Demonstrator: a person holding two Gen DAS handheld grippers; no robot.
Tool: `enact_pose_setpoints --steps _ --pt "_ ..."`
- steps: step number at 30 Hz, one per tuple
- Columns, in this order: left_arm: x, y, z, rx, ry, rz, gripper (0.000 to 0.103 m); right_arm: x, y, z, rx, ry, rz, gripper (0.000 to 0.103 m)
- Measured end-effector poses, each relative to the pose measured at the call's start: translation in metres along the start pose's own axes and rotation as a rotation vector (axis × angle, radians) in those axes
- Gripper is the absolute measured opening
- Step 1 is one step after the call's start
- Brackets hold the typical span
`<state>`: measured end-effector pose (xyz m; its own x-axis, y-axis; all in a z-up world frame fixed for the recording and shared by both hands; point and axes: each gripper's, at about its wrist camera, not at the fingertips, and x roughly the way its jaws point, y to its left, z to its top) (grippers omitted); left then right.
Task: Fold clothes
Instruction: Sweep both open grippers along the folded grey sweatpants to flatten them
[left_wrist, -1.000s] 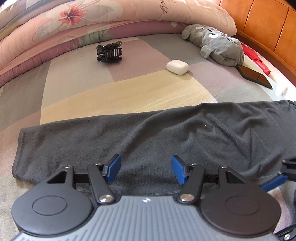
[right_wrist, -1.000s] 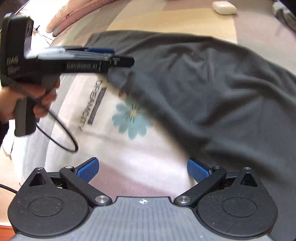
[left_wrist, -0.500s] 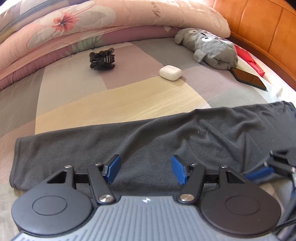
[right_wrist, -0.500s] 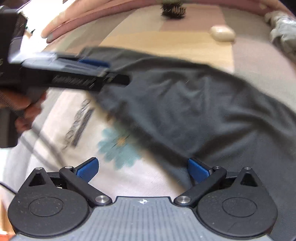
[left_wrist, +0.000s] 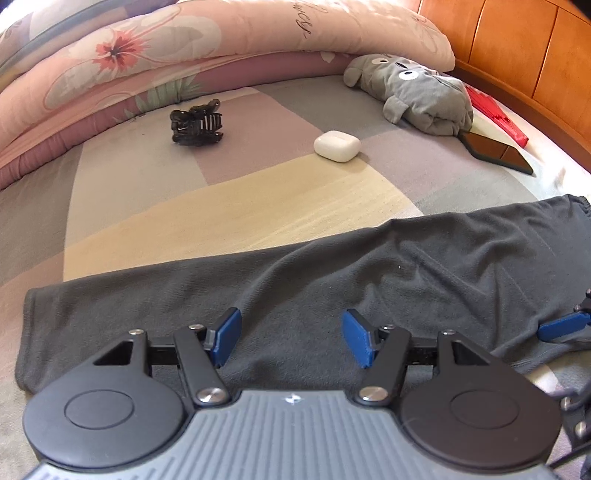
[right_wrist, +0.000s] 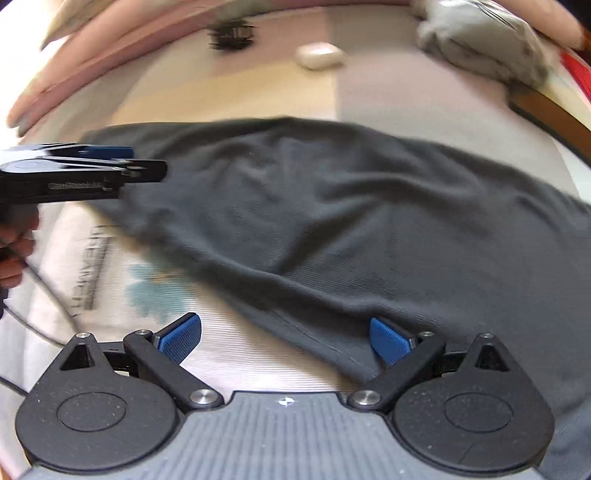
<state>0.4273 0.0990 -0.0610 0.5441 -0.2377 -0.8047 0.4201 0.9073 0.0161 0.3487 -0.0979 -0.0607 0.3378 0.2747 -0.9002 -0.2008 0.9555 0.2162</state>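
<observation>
A dark grey garment (left_wrist: 332, 295) lies spread across the bed, partly over a white T-shirt (right_wrist: 236, 354) with a blue flower print and lettering. My left gripper (left_wrist: 291, 339) hovers open over the garment's near edge with nothing pinched between its blue pads. It shows side-on in the right wrist view as the left gripper (right_wrist: 144, 171), held by a hand (right_wrist: 14, 240). My right gripper (right_wrist: 285, 339) is open wide above the white shirt. The grey garment's hem lies just inside its right pad (right_wrist: 389, 339). One right fingertip (left_wrist: 561, 326) shows at the left wrist view's right edge.
Farther up the bed lie a black hair claw (left_wrist: 197, 123), a white earbud case (left_wrist: 337, 146), a grey plush toy (left_wrist: 417, 92), a dark flat slab (left_wrist: 495, 149) and a red object (left_wrist: 495, 118). A pink floral quilt (left_wrist: 184, 51) and wooden headboard (left_wrist: 517, 48) bound the far side.
The right wrist view has tilted up, showing more of the far bed, and the grey hem now reaches its right pad. The left gripper has hardly moved.
</observation>
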Motion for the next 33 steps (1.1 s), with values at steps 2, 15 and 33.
enact_pose_setpoints --steps 2,15,33 --pt "0.009 -0.001 -0.007 0.01 0.057 0.033 0.062 0.005 0.004 -0.005 -0.018 0.021 -0.022 0.103" --pt "0.007 0.001 -0.011 -0.003 0.064 0.027 0.063 -0.002 -0.045 0.006 0.105 0.042 -0.137 0.103" --pt "0.01 -0.07 -0.015 0.147 0.069 -0.126 0.066 -0.032 -0.059 -0.001 0.124 0.032 -0.132 0.103"
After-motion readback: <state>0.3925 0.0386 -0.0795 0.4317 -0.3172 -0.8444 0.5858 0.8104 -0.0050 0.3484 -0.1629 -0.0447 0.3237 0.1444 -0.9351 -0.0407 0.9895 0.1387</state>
